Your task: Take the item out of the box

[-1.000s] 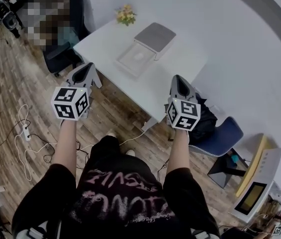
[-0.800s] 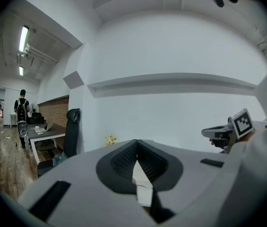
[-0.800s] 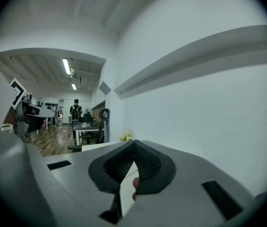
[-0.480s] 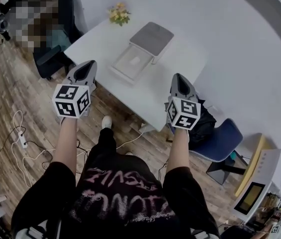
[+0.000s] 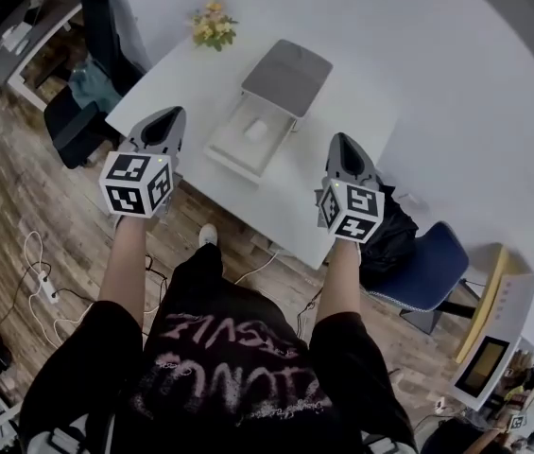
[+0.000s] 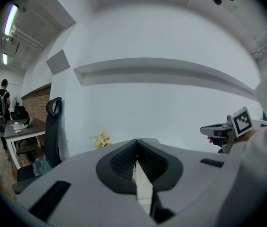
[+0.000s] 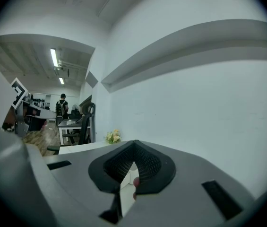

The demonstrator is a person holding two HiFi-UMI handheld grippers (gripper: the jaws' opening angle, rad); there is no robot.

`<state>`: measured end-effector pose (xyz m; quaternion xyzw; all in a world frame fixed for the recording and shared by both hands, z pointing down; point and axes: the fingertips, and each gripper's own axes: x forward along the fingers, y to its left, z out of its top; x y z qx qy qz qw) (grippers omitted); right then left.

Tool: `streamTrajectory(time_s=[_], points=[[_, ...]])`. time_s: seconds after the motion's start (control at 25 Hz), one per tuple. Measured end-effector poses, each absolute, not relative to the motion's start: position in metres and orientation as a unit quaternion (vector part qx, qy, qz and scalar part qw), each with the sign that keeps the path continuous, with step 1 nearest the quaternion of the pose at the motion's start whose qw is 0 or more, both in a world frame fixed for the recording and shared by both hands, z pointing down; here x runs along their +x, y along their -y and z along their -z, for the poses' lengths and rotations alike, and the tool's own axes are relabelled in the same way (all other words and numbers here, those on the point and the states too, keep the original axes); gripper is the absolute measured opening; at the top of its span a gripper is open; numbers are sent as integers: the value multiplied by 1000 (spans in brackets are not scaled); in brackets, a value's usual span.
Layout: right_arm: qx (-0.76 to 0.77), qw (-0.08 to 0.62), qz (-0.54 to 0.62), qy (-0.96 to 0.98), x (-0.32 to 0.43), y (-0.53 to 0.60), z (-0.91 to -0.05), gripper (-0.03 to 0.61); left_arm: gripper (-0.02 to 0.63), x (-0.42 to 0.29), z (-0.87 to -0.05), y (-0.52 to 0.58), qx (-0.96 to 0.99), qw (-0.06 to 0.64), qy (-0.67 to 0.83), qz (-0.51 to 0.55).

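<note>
Since the white item [image 5: 255, 129] lies in the open box [image 5: 229, 155] ahead, midway between my left gripper [image 5: 164, 119] and right gripper [image 5: 340, 145], both jaws, pressed together, need spreading.

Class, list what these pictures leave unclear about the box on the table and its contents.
- The small white item in the open white box: head view, too small to identify.
- Same box, gripper views: almost wholly hidden behind the left tool and right tool.
- Any print on the box: head view, too small.
</note>
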<state>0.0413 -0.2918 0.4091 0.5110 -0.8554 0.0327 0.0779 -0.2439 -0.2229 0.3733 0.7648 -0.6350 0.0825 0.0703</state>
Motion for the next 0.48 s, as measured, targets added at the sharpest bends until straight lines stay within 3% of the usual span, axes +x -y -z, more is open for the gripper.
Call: streamTrajectory(time_s=[0.48], points=[[561,87,-38,822,13,345,-400,9,2,-265,-372,317,811,79,572,-91]])
